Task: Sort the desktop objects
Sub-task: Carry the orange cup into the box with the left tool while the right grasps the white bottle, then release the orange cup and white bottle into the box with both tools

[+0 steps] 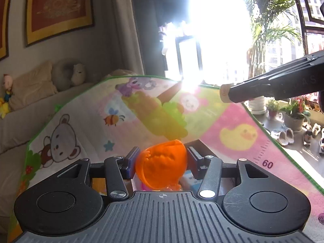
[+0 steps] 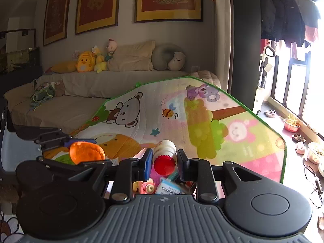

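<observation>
Orange toy [image 1: 162,165] left-held | red-capped bottle [image 2: 165,156] right-held | cartoon mat [image 2: 202,121] beneath

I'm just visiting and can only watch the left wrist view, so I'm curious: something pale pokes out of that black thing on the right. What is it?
Observer: A small white bottle, clamped in the right hand-held gripper.
Operator: Does it have a lid?
Observer: Yes, a red cap, pointing back toward the camera.
Operator: What lies beneath it?
Observer: A jumble of small items, among them a packet with printed text.
Operator: And my orange toy?
Observer: From that side, the orange shell sits held in the left hand-held gripper.
</observation>
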`<state>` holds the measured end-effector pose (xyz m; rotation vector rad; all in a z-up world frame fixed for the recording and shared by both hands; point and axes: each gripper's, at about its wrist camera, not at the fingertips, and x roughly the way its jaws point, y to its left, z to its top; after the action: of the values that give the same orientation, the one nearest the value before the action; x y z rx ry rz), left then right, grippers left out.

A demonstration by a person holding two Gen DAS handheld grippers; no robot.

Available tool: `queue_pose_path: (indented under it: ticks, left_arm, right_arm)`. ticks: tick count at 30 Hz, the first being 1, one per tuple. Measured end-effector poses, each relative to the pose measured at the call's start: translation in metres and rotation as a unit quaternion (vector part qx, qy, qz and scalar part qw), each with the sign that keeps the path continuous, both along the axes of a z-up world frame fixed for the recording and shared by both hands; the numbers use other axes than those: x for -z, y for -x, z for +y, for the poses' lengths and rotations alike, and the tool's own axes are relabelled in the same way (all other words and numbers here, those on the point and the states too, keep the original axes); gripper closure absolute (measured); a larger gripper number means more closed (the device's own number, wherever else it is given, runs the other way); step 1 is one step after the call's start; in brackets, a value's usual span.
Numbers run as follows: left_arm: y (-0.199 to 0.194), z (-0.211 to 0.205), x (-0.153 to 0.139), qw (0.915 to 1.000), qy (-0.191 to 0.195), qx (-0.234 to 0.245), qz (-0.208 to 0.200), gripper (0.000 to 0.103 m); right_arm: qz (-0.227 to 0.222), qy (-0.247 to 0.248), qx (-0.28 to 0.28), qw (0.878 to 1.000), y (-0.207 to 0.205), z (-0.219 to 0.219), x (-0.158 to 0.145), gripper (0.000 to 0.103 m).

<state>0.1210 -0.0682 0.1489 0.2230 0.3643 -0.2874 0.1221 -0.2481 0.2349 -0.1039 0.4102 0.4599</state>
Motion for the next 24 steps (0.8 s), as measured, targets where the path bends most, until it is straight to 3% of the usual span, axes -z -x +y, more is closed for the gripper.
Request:
queue_pose_path:
  ticks: [4, 9, 13, 19, 21, 23, 24]
  left_arm:
    - [-0.042, 0.005, 0.03, 0.9994, 0.03, 0.0, 0.017, 0.046]
    - [-0.046, 0.032, 0.064, 0.9975, 0.049, -0.01, 0.049, 0.027]
    - [-0.026, 0.051, 0.076, 0.9969, 0.046, -0.013, 0.062, 0.015]
    - [0.002, 0.06, 0.096, 0.9944, 0.03, -0.035, 0.095, 0.005]
    - [0.016, 0.067, 0.102, 0.9922, 0.046, -0.052, 0.104, 0.0]
    - [0.027, 0.073, 0.108, 0.9895, 0.062, -0.062, 0.115, 0.0]
    - [0.033, 0.075, 0.111, 0.9884, 0.065, -0.063, 0.122, 0.0]
  right_arm:
    - [0.04, -0.004, -0.009, 0.999, -0.07, 0.022, 0.017, 0.078]
    - [0.092, -0.005, 0.008, 0.996, -0.121, 0.041, 0.062, 0.077]
    - [0.11, -0.027, 0.018, 0.993, -0.117, 0.029, 0.083, 0.058]
    - [0.126, -0.033, 0.038, 0.991, -0.086, 0.018, 0.102, 0.056]
    - [0.122, -0.049, 0.038, 0.991, -0.058, 0.013, 0.107, 0.042]
    - [0.114, -0.056, 0.036, 0.991, -0.031, 0.011, 0.114, 0.02]
    - [0.109, -0.05, 0.033, 0.992, -0.017, 0.013, 0.119, 0.017]
